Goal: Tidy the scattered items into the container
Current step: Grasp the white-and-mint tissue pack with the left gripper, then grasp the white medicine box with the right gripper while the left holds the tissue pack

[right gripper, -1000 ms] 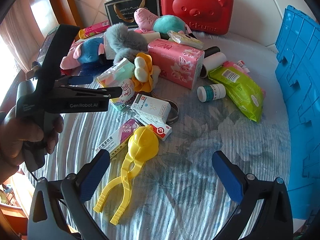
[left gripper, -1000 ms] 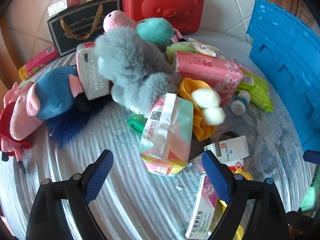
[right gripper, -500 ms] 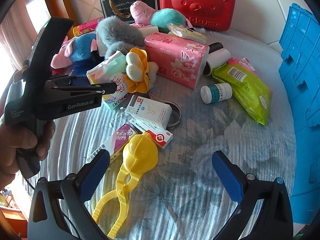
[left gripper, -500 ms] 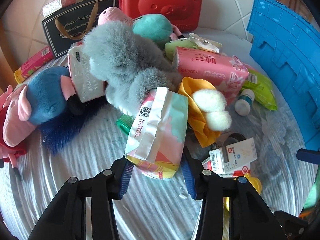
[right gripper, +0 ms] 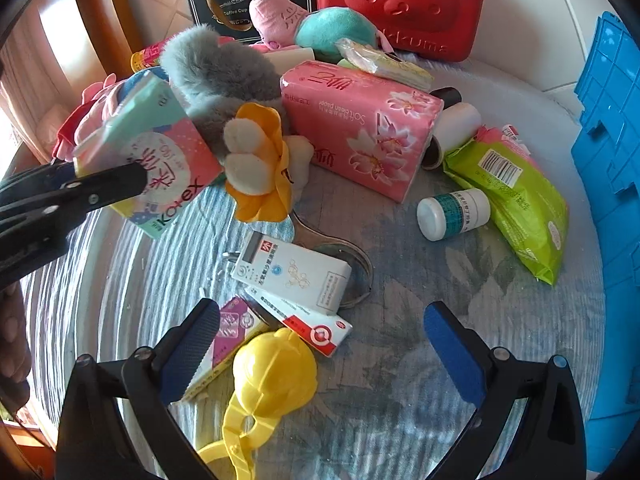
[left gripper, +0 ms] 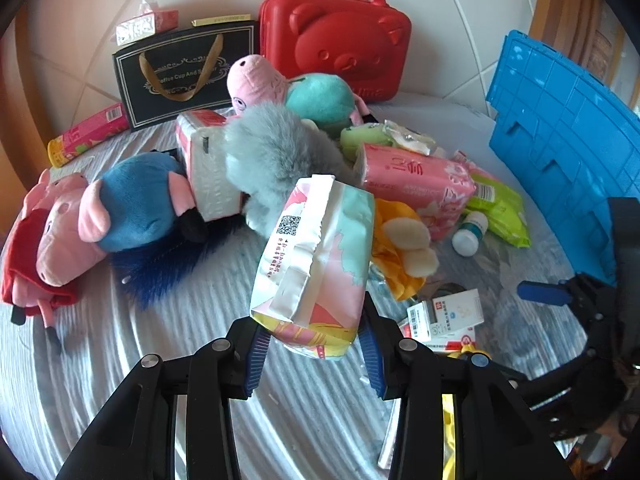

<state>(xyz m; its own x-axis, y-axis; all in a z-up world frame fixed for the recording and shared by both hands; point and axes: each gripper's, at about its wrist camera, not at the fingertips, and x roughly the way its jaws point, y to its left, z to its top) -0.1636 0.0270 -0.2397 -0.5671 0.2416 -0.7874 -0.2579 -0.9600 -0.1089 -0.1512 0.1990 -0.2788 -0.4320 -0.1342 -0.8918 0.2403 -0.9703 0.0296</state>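
Patterned grey-blue bedding [right gripper: 420, 360] covers the work surface, backed by a white tiled wall. Nearest the right wrist camera, the right gripper [right gripper: 320, 356] stands with jaws spread wide and nothing between them, above a yellow plastic scoop toy [right gripper: 272, 376]. Just beyond that toy lie two white medicine boxes [right gripper: 292, 272]. The left gripper [left gripper: 314, 354] is clamped across the lower end of the Kotex pad pack [left gripper: 316, 256], which is raised clear of the bedding, left of the medicine boxes. Assessment: the pack is light and soft, its film wrapper likely slippery; a grip across the folded end seam looks adequate, though the body may sag. Beyond the medicine boxes sits a pink tissue pack [right gripper: 360, 120] and a grey plush [right gripper: 216, 72]. Far right of them stands the blue crate [right gripper: 612, 160].
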